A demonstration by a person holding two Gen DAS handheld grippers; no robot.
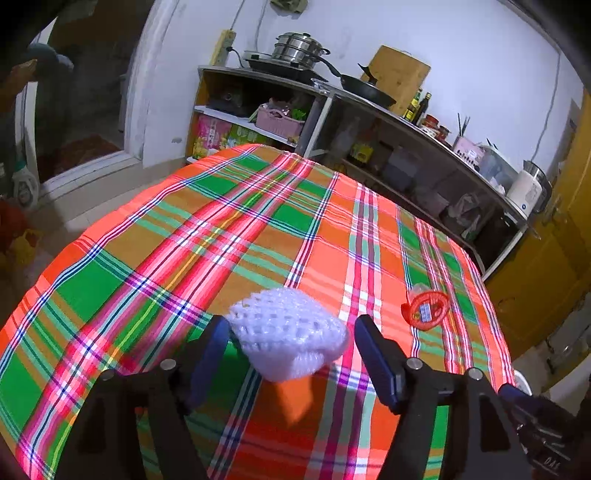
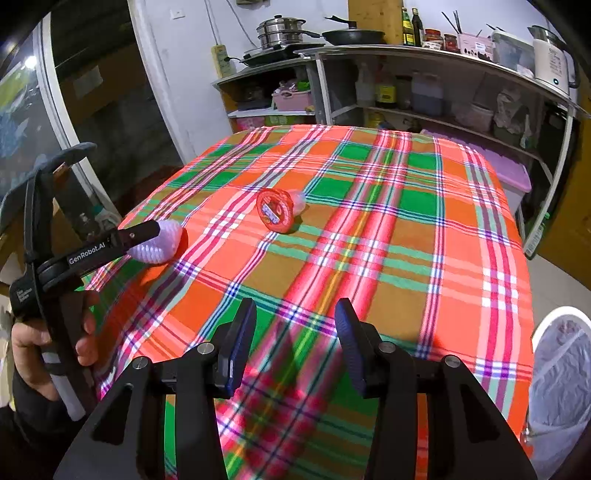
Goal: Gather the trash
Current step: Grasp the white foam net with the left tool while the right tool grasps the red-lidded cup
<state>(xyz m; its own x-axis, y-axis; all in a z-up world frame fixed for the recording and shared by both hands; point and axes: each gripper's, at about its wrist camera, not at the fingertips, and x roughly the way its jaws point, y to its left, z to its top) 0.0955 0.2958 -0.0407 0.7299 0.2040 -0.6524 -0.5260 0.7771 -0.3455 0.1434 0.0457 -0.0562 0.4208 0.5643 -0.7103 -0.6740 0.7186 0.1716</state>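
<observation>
Nearest us, our right gripper (image 2: 295,343) hangs over the plaid tablecloth (image 2: 388,258), jaws apart with only cloth between them. Our left gripper (image 1: 291,343) has its jaws wide apart around a white foam net (image 1: 288,332); the net touches the left finger, a gap shows on the right, so no clamp. A hand (image 2: 37,343) holds that tool. Further out, a red-lidded cup (image 2: 275,210) lies tipped on the cloth, well apart from the net, nothing blocking it. A white bin (image 2: 561,384) stands off the table's right edge. Behind: shelves (image 2: 443,107), pot (image 2: 280,31), pan (image 2: 352,35).
</observation>
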